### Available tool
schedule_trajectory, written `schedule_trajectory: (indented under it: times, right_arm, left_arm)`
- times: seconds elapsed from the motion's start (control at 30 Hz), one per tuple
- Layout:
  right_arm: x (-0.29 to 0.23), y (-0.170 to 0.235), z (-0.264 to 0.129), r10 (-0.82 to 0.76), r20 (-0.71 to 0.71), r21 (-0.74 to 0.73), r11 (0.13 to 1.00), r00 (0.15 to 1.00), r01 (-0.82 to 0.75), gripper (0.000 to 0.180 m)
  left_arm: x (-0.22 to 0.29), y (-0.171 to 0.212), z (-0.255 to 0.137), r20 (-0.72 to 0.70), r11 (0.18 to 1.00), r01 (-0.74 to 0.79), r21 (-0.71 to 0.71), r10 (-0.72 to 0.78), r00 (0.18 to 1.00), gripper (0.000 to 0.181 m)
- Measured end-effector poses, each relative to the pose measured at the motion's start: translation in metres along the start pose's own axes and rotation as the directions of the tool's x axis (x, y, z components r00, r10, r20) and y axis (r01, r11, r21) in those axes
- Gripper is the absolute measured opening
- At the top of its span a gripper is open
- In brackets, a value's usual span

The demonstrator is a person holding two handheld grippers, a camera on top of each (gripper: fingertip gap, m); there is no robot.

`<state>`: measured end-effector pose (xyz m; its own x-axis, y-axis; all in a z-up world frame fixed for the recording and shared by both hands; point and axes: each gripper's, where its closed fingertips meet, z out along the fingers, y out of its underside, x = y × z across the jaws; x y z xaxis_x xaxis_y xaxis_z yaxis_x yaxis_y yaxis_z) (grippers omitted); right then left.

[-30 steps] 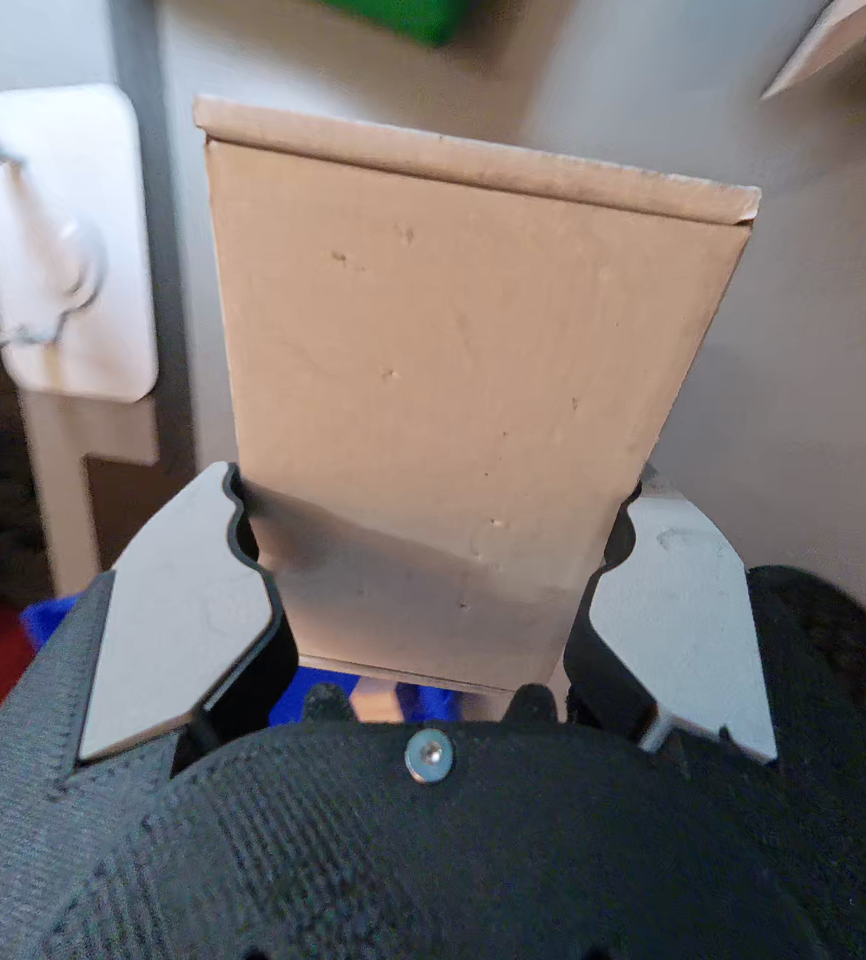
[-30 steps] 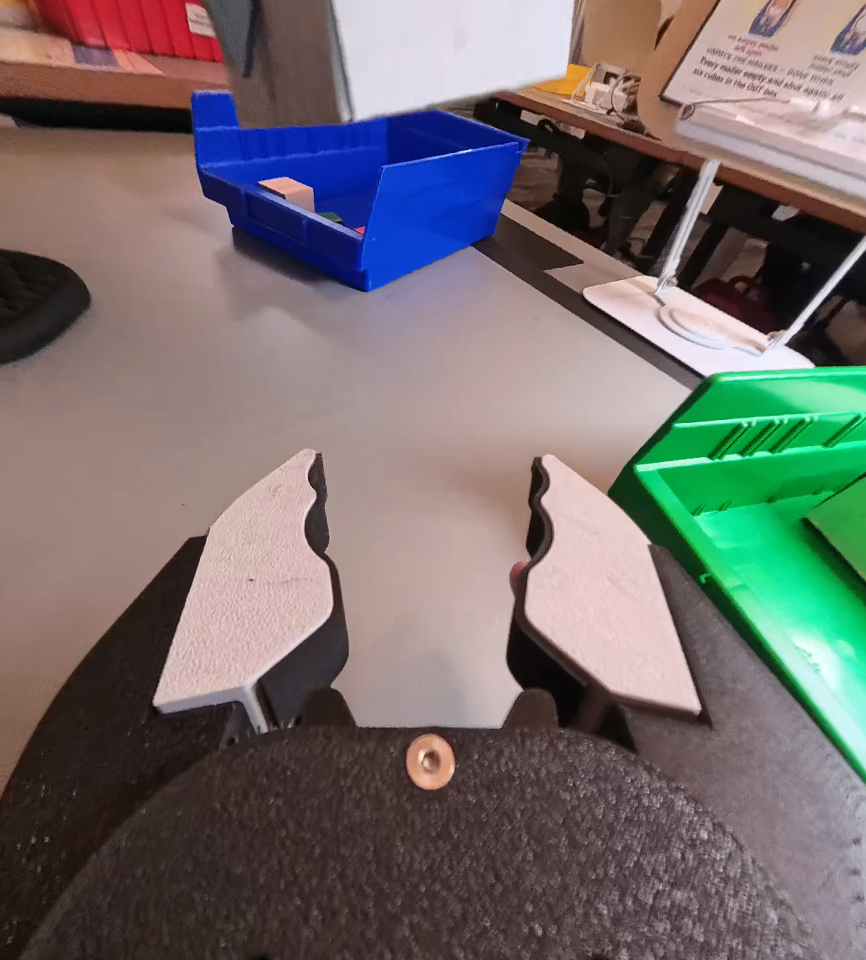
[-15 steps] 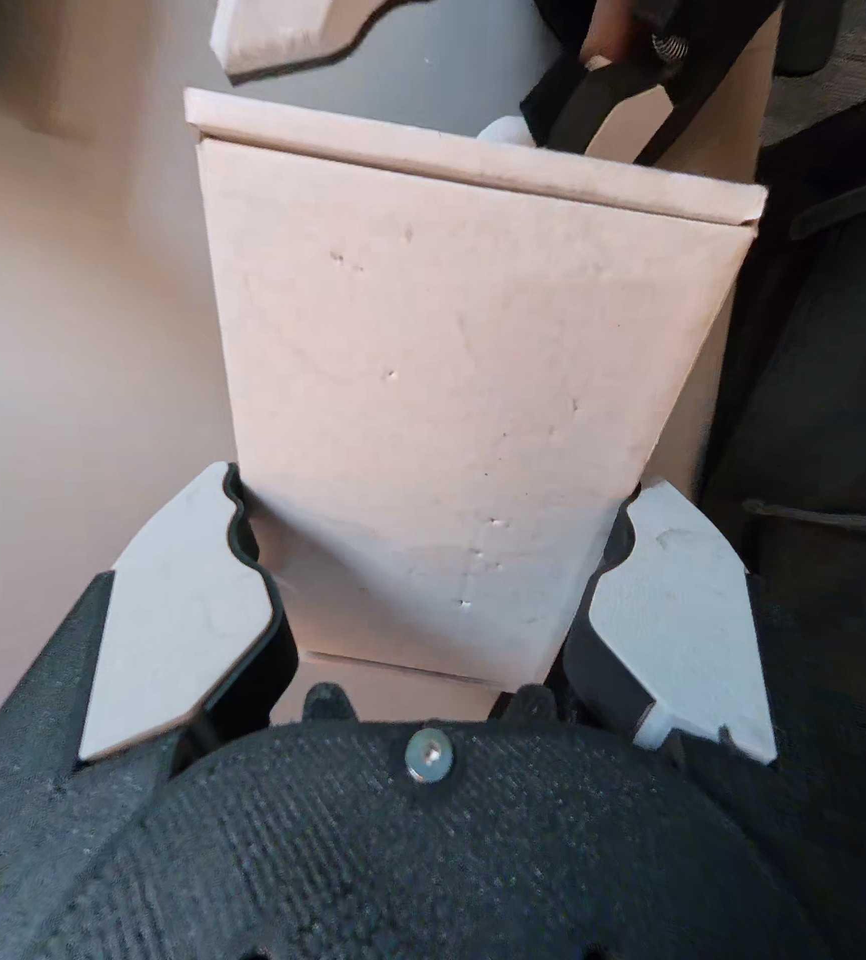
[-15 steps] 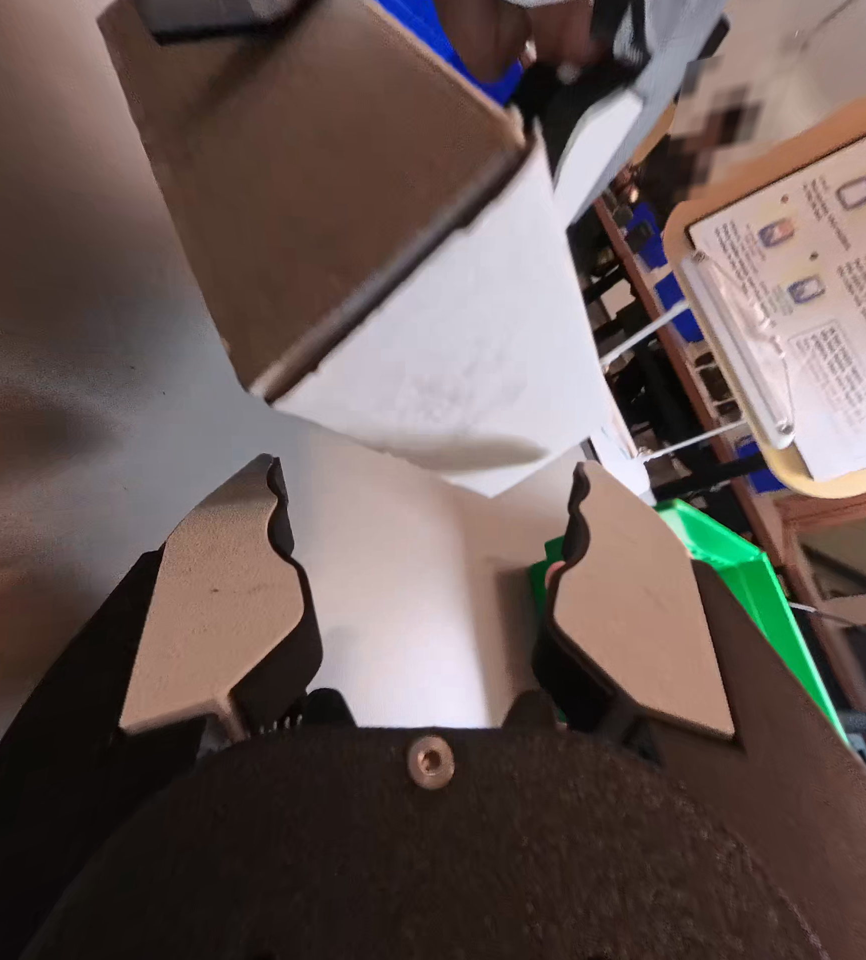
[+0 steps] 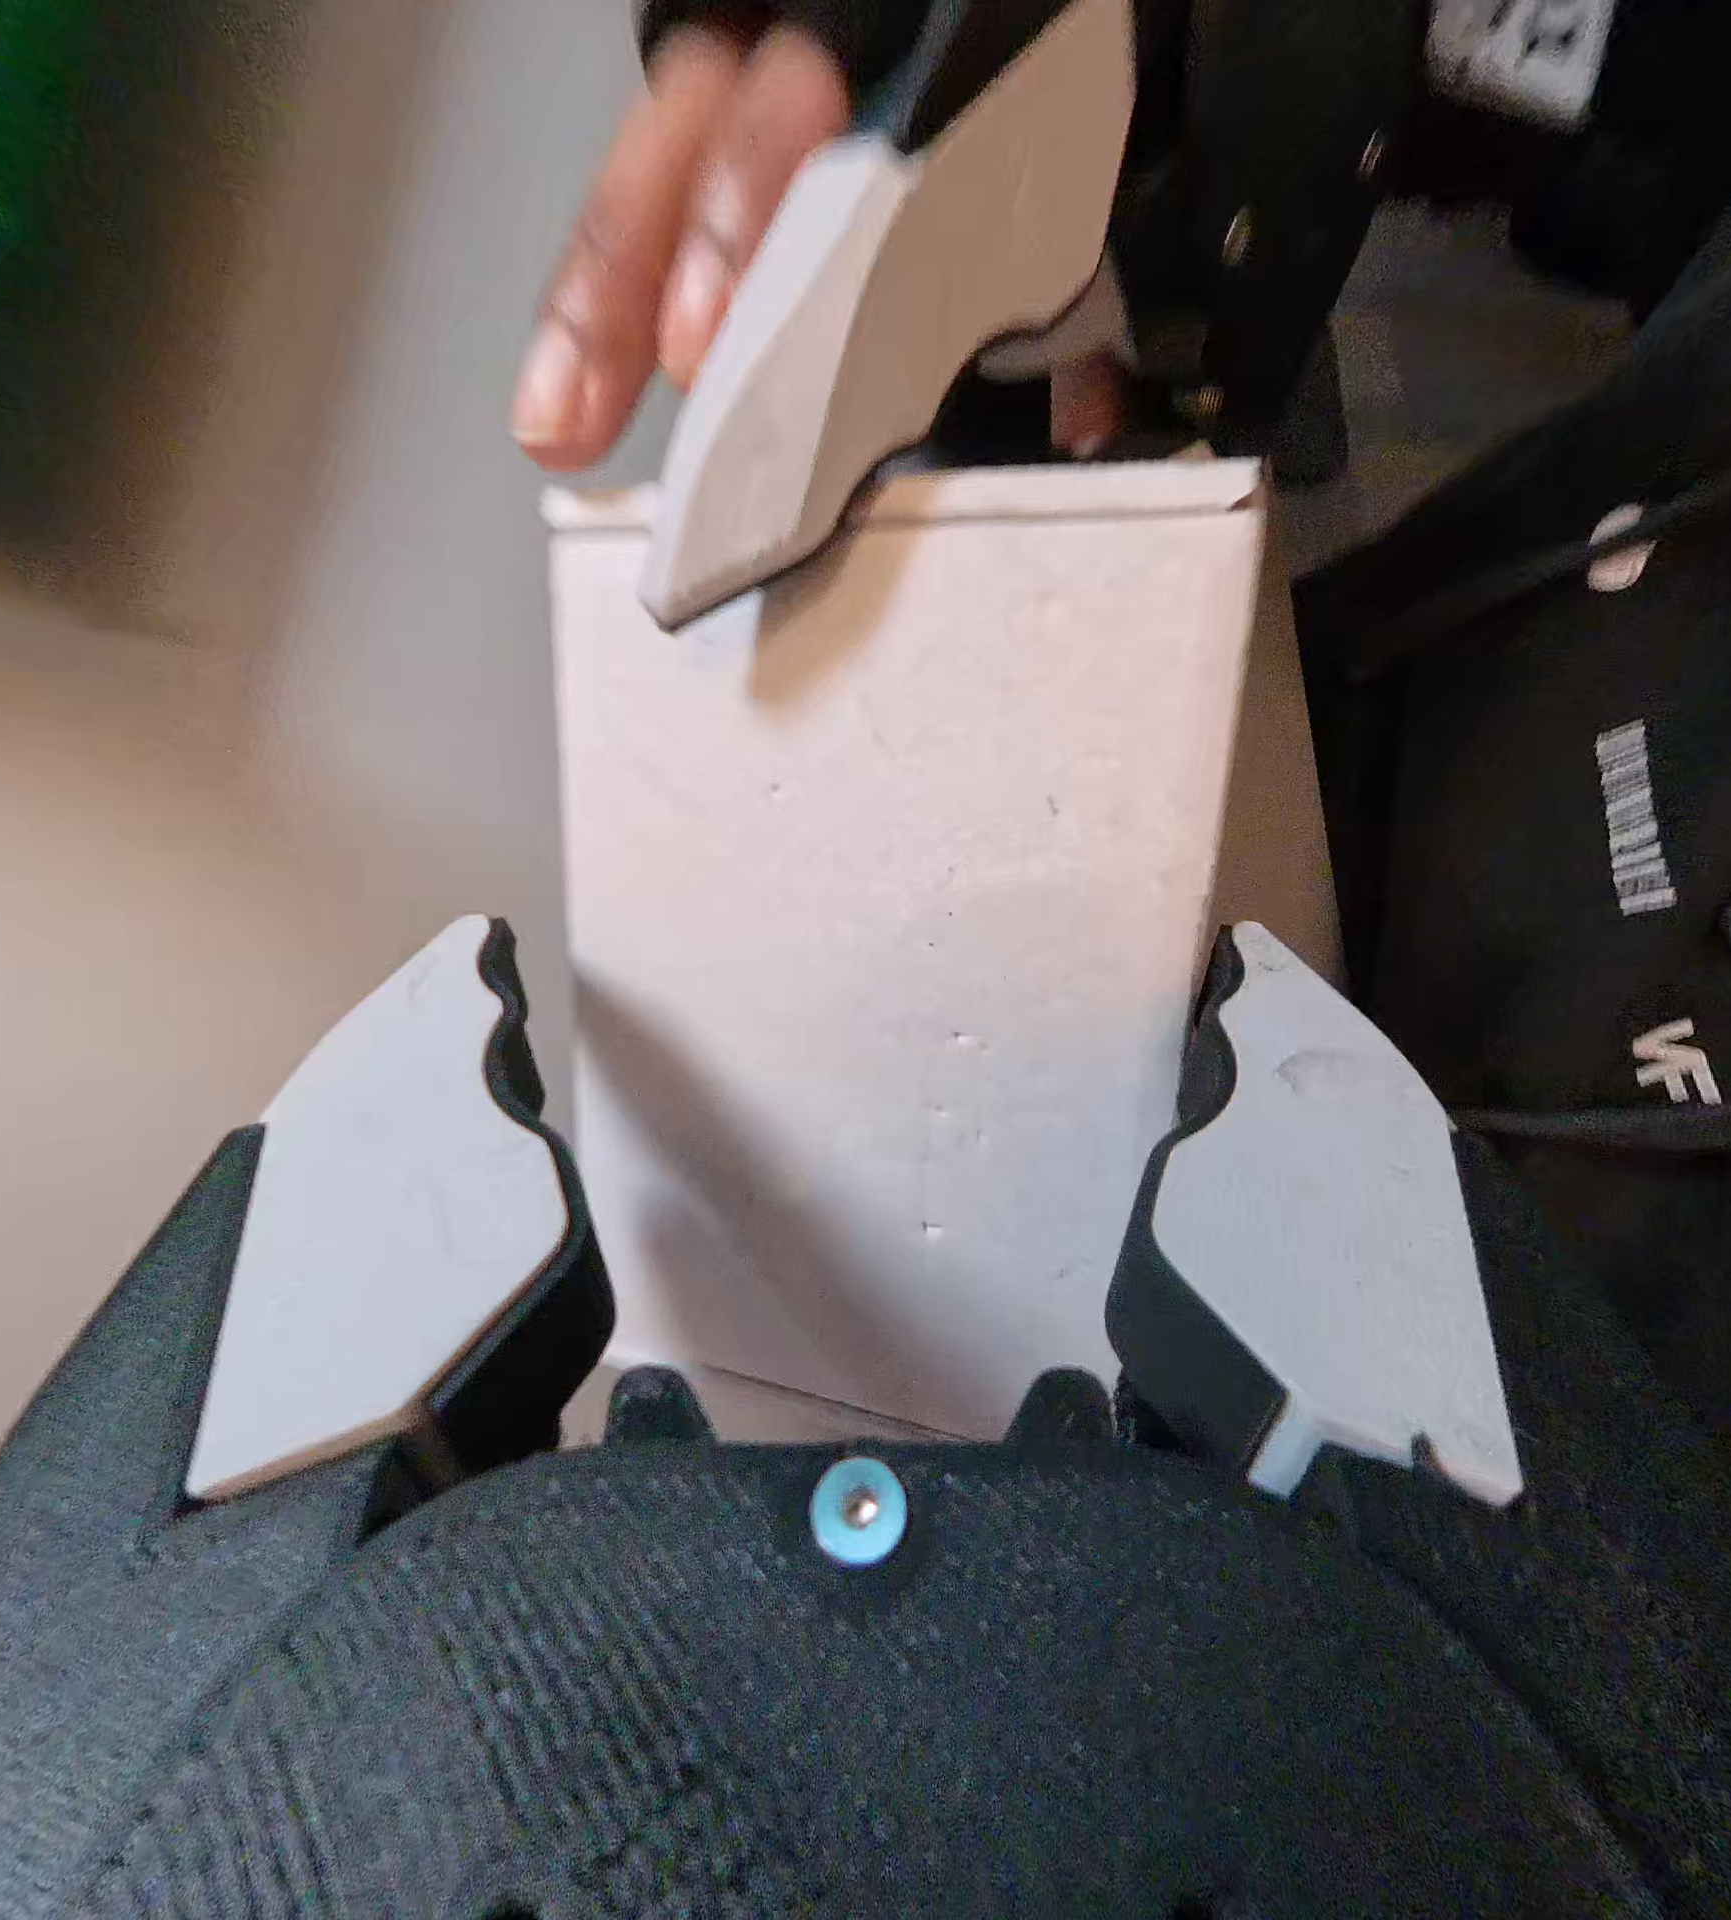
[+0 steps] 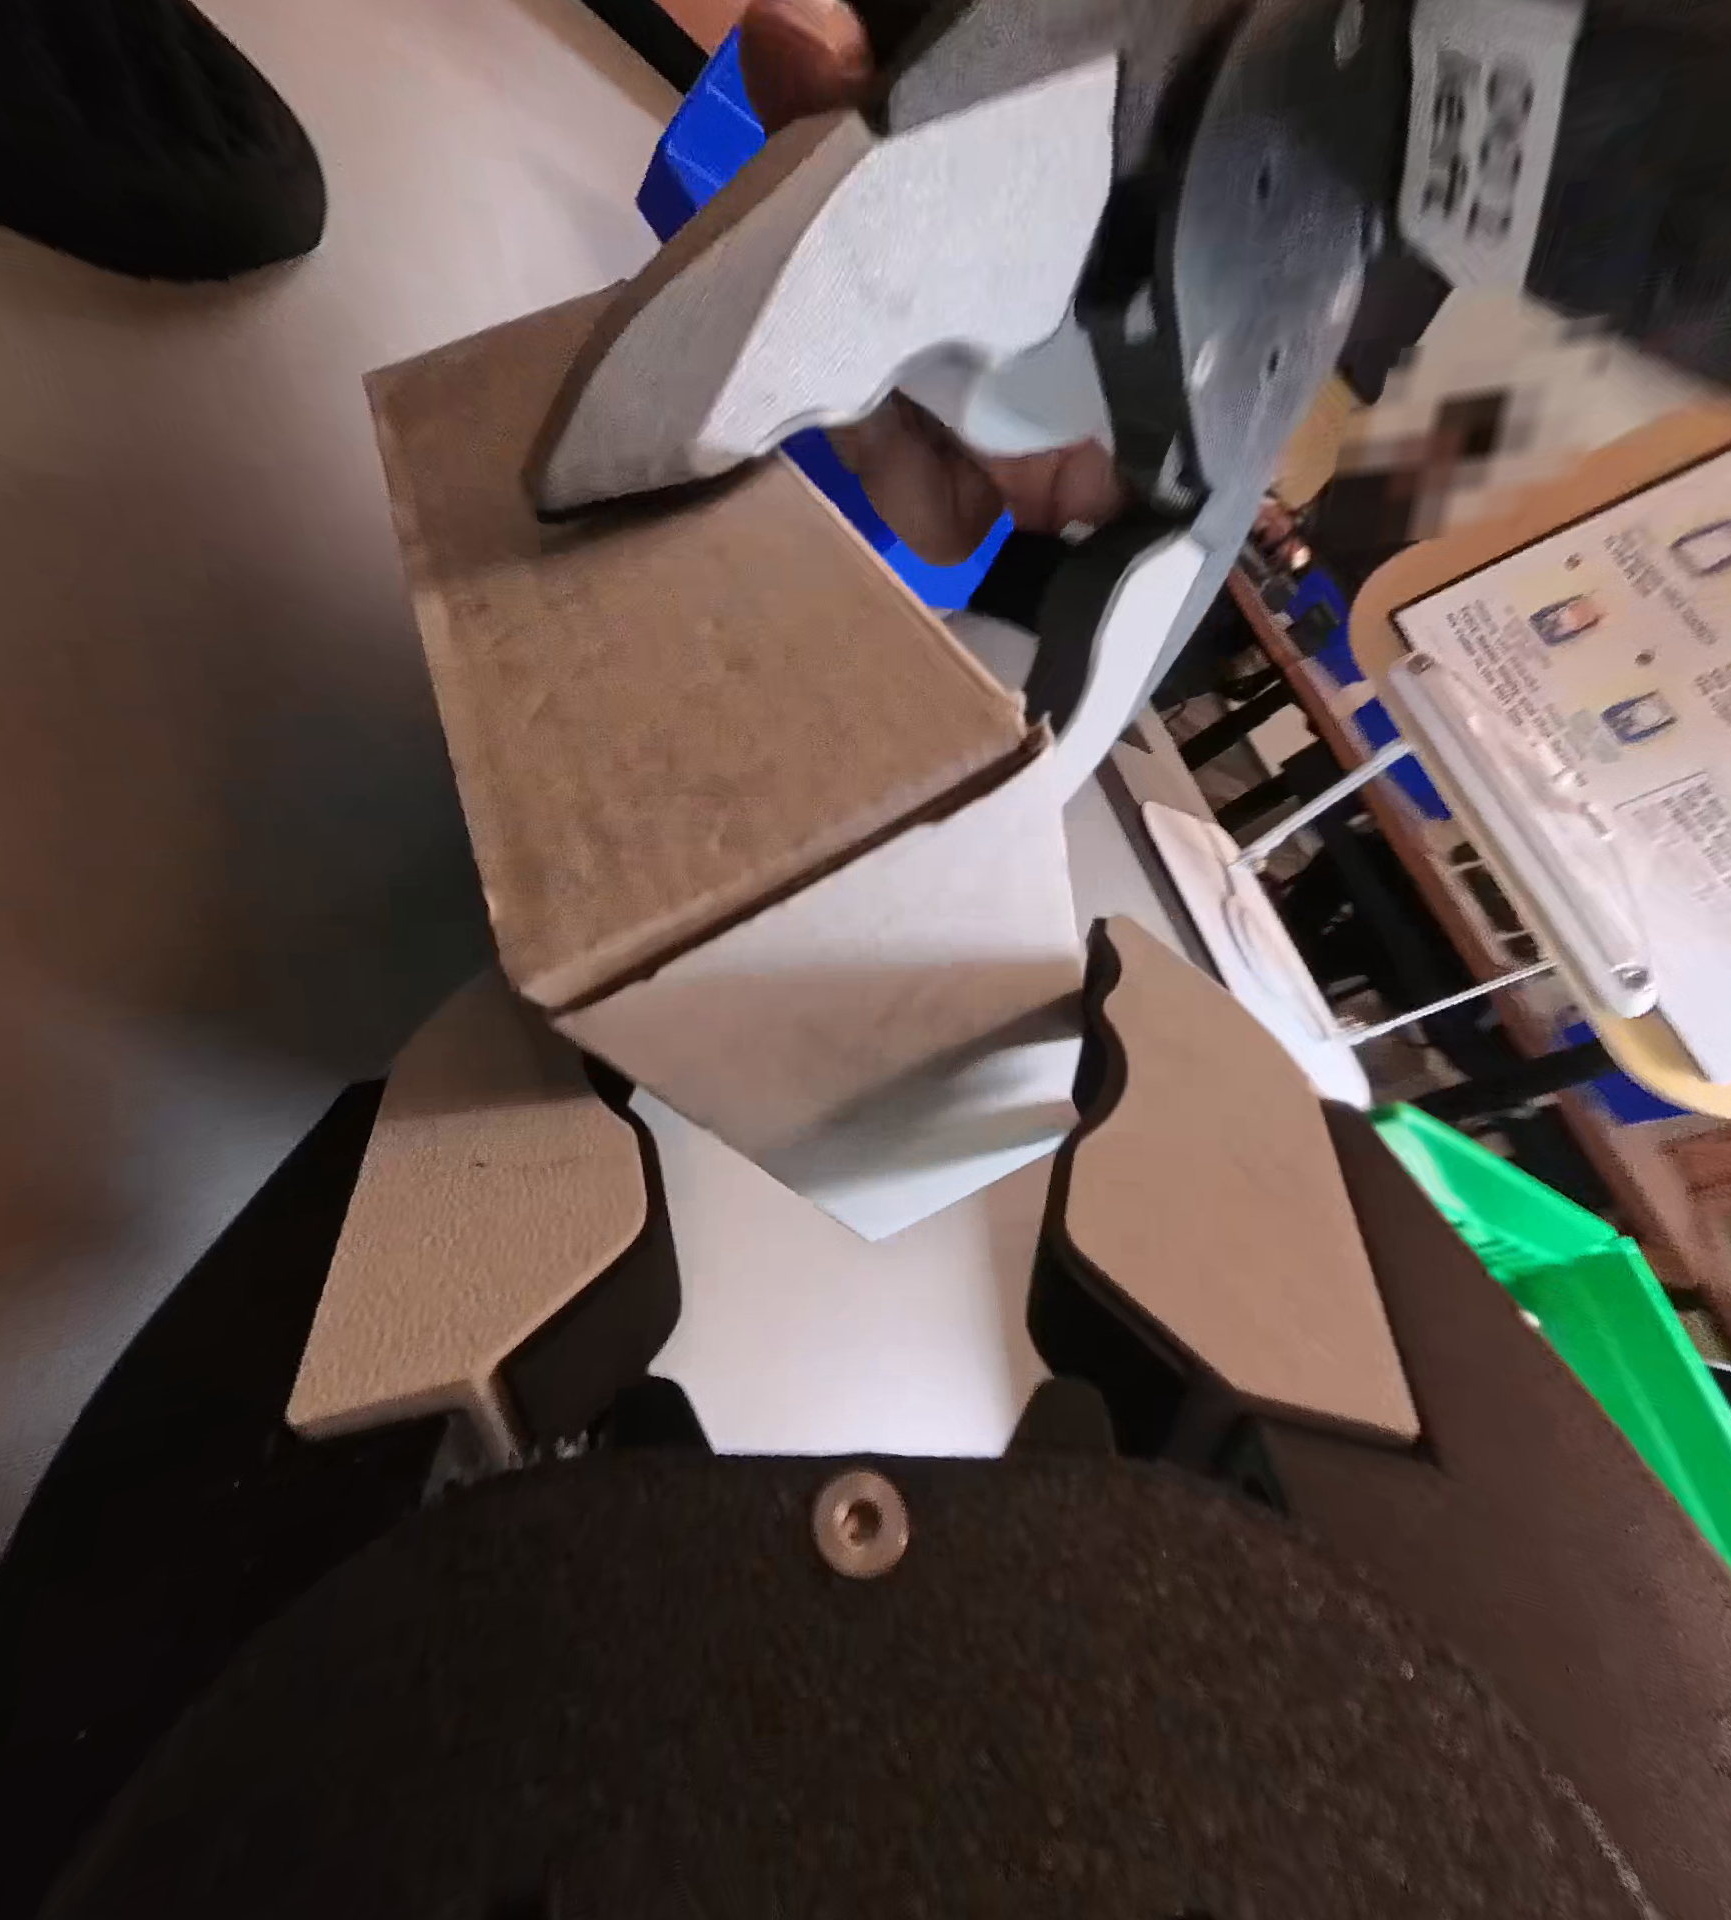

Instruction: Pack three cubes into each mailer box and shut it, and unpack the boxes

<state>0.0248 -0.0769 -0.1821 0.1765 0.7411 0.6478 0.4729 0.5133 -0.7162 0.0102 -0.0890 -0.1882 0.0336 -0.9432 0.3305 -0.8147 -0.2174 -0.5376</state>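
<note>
Tight quarters around the lifted box, open bench to one side

The mailer box (image 5: 882, 883) fills the left claw (image 5: 856, 1049) gap wall to wall; the right claw (image 6: 866, 1049) straddles its lower corner, one finger over the far edge. Beside it crowd a green bin (image 6: 1609, 1382) and a sign stand (image 6: 1619, 831); a blue bin (image 6: 705, 156) sits behind. The grey bench (image 6: 113, 644) on the other side lies bare.
</note>
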Motion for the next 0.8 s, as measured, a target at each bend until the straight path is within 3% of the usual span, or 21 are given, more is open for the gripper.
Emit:
schedule_trajectory:
  times: [0.13,0.23,0.3,0.43,0.67,0.8]
  right_arm:
    - [0.002,0.007,-0.004,0.195,0.088,-0.004,0.981,0.977,-0.195,0.081]
    - [0.007,0.011,-0.007,0.396,0.154,-0.015,0.917,0.905,-0.399,0.081]
    - [0.008,0.012,-0.009,0.519,0.219,-0.034,0.85,0.826,-0.525,0.081]
    - [0.018,0.01,-0.01,0.672,0.271,-0.042,0.724,0.689,-0.689,0.075]
    - [0.0,0.015,-0.001,0.654,0.306,-0.096,0.744,0.692,-0.661,0.074]
    - [-0.008,0.017,0.002,0.64,0.323,-0.121,0.758,0.697,-0.641,0.074]
  left_arm:
    - [-0.006,-0.03,-0.048,0.177,0.931,-0.105,0.35,0.045,0.983,0.113]
    - [0.003,-0.031,-0.097,0.212,0.766,-0.096,0.636,-0.054,0.976,0.101]
    - [0.0,-0.012,-0.109,0.259,0.692,-0.107,0.714,-0.119,0.958,0.101]
    - [0.001,0.029,-0.083,0.252,0.721,-0.059,0.691,-0.164,0.954,0.11]
    - [-0.004,0.038,-0.018,0.314,0.809,-0.09,0.581,-0.121,0.942,0.107]
    - [-0.01,0.033,-0.008,0.403,0.808,-0.153,0.569,-0.112,0.908,0.102]
